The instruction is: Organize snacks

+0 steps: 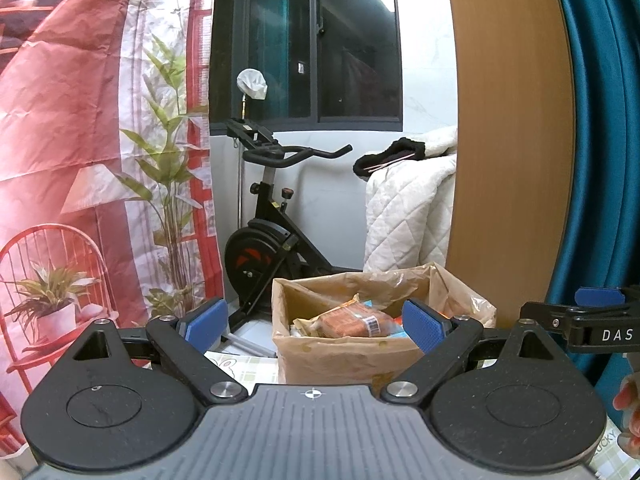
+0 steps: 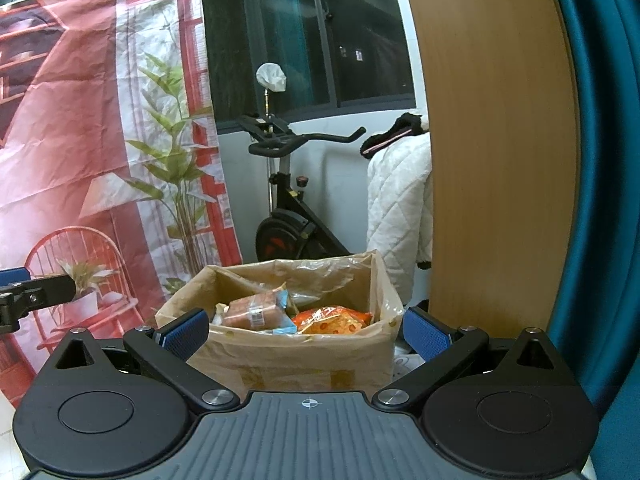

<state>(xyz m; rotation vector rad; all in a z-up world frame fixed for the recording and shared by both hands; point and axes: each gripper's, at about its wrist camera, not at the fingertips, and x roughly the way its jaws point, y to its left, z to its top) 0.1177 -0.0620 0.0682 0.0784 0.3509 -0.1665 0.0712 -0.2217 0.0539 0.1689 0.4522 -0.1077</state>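
Both tools [image 1: 314,326] [image 2: 306,330] spread wide before a perhaps full snack box [image 2: 296,356].

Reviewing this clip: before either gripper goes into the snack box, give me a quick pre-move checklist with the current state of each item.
1. Left gripper open and empty: ok, fingers spread wide, nothing between them.
2. Right gripper open and empty: ok, same spread.
3. Cardboard box open at the top: ok, flaps up, plastic liner visible.
4. Snacks reachable: ok, a brown wrapped pack and an orange bag lie on top.
5. Grippers apart from each other: ok, each shows only at the edge of the other's view.
6. Destination for the snacks: cannot tell, none in view.
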